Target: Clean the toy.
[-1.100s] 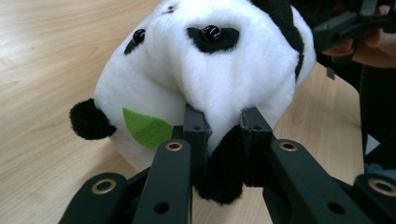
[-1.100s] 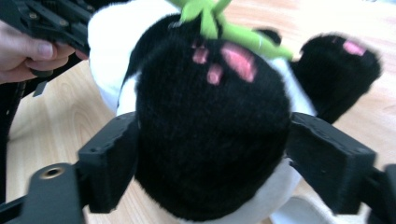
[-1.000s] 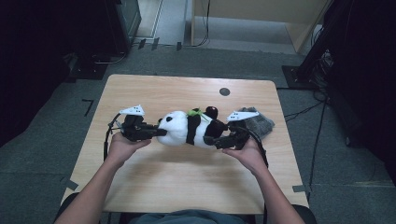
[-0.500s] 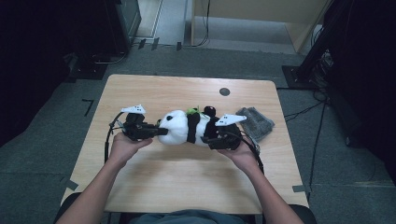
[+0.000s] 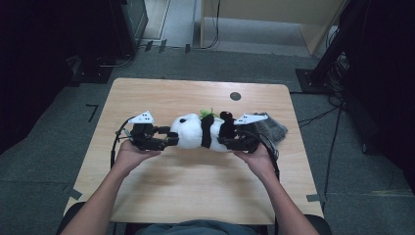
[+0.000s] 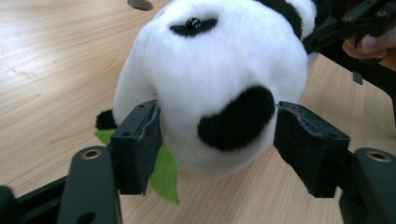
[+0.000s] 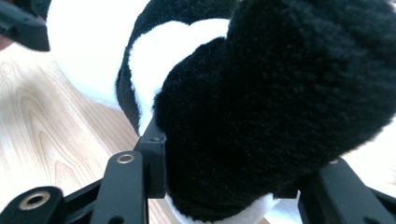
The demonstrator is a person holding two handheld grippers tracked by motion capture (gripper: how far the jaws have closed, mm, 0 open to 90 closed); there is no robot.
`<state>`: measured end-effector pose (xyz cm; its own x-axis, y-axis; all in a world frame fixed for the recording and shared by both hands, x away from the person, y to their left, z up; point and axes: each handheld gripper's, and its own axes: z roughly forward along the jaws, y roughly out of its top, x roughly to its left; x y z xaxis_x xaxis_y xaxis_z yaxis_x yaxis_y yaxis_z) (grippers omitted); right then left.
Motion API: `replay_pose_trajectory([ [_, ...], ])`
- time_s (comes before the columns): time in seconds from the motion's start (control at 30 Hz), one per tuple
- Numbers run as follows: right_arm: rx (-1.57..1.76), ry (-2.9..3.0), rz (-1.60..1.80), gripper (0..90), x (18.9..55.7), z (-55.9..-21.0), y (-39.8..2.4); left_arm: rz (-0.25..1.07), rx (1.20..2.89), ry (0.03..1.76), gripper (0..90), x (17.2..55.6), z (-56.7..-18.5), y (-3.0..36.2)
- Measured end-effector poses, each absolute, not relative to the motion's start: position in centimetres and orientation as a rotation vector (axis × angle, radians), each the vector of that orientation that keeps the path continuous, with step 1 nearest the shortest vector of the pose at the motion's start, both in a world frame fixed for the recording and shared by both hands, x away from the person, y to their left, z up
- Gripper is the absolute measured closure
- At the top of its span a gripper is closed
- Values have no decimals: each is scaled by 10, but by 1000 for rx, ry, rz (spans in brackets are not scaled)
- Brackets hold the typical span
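Observation:
A black-and-white plush panda lies on its side across the wooden table, head to the left, a green leaf by it. My left gripper is at the head. Its jaws have just been opening and now stand open on either side of the head; the near pad brushes the fur and the green leaf lies beneath. My right gripper is at the rear end. Its jaws have just been closing, and in the right gripper view they squeeze a black furry leg.
A dark grey crumpled thing lies just right of the right gripper. A small dark round disc sits in the table top behind the panda. The other gripper and a hand appear top right in the left gripper view.
The right gripper has slid left onto the panda's rear and closed on the leg, uncovering the grey thing. The left jaws, shut before, have spread around the head.

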<state>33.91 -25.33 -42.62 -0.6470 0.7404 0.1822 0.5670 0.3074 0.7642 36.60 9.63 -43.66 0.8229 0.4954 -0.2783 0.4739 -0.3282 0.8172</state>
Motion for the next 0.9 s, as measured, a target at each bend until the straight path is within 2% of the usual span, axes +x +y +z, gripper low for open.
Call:
replay_pose_trajectory([
  [0.3,1276,2346,1363,518,339,-408,-269,57,1976,696,295,362,-441,97],
  [0.47,1260,2417,1408,519,336,-401,-266,60,1984,620,220,359,-444,93],
  [0.6,1238,2485,1425,530,334,-399,-259,96,2008,633,129,357,-445,86],
  [0.67,1220,2508,1410,533,333,-399,-254,113,2027,648,123,357,-446,83],
  [0.77,1214,2513,1387,533,332,-399,-252,110,2034,661,172,357,-447,81],
  [0.9,1252,2504,1400,522,334,-402,-254,94,2001,690,348,358,-443,84],
])
